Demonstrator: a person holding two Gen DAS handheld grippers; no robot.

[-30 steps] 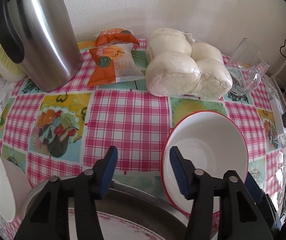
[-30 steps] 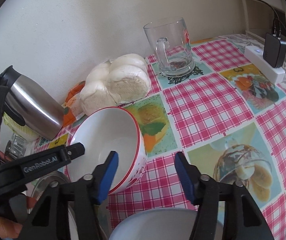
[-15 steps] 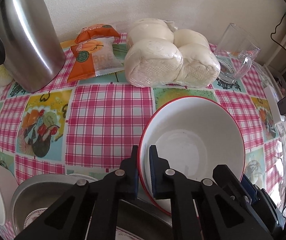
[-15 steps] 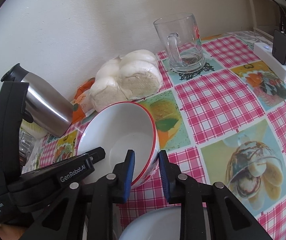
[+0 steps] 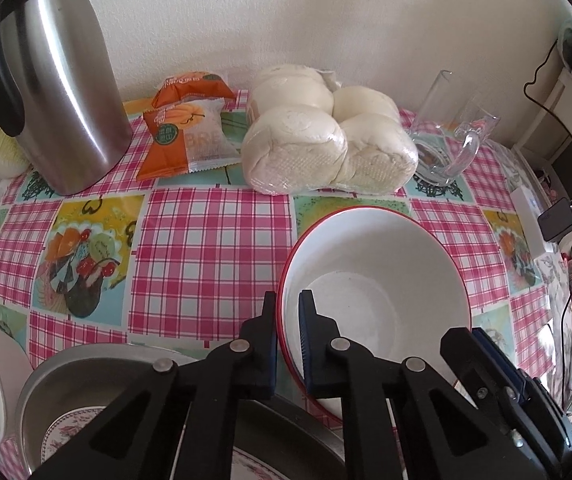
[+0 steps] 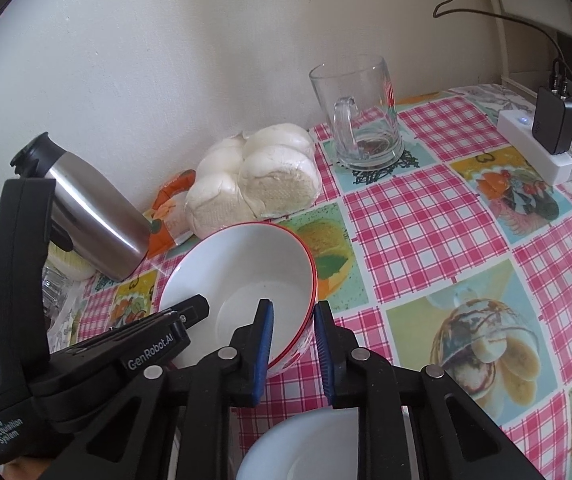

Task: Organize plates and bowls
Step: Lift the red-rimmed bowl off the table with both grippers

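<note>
Both grippers have closed since the earlier frame: left gripper [image 5: 288, 334] clamped on the near-left rim of the red-rimmed bowl [image 5: 374, 276]; right gripper [image 6: 293, 346] closing, jaws astride its near-right rim. Bread rolls [image 5: 326, 148] lie beyond.

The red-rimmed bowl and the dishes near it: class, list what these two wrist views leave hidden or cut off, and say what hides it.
- Red-rimmed bowl: near rim, left wrist view, behind the left gripper.
- Its outer pattern, right wrist view: mostly behind the right gripper.
- Patterned plate in the metal basin: largely under the gripper arms.
- White bowl: cut by the bottom edge.
- Snack packet: behind the steel flask and the buns.
</note>
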